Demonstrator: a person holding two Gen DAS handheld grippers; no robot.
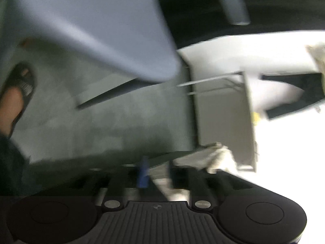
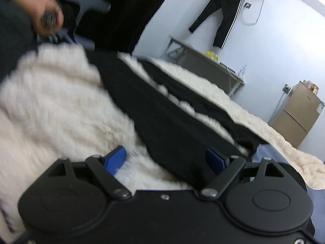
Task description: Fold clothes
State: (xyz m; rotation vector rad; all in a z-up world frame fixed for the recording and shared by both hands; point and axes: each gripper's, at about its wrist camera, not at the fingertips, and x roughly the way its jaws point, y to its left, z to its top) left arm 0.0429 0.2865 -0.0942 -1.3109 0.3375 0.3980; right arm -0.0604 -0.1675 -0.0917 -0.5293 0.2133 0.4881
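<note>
Near my right hand-held gripper (image 2: 165,160), whose jaws stand open and empty, the black garment (image 2: 162,118) lies spread across the white fluffy bed cover (image 2: 50,101), so I would pinch one clean edge; my left hand-held gripper's (image 1: 154,174) state I cannot tell.

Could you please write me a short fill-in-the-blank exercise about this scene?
1. The black garment lies on a fluffy ____ blanket.
2. Black trousers with white side stripes hang on the ____.
3. The right gripper's fingers carry ____ pads.

Missing words: white; wall; blue
</note>
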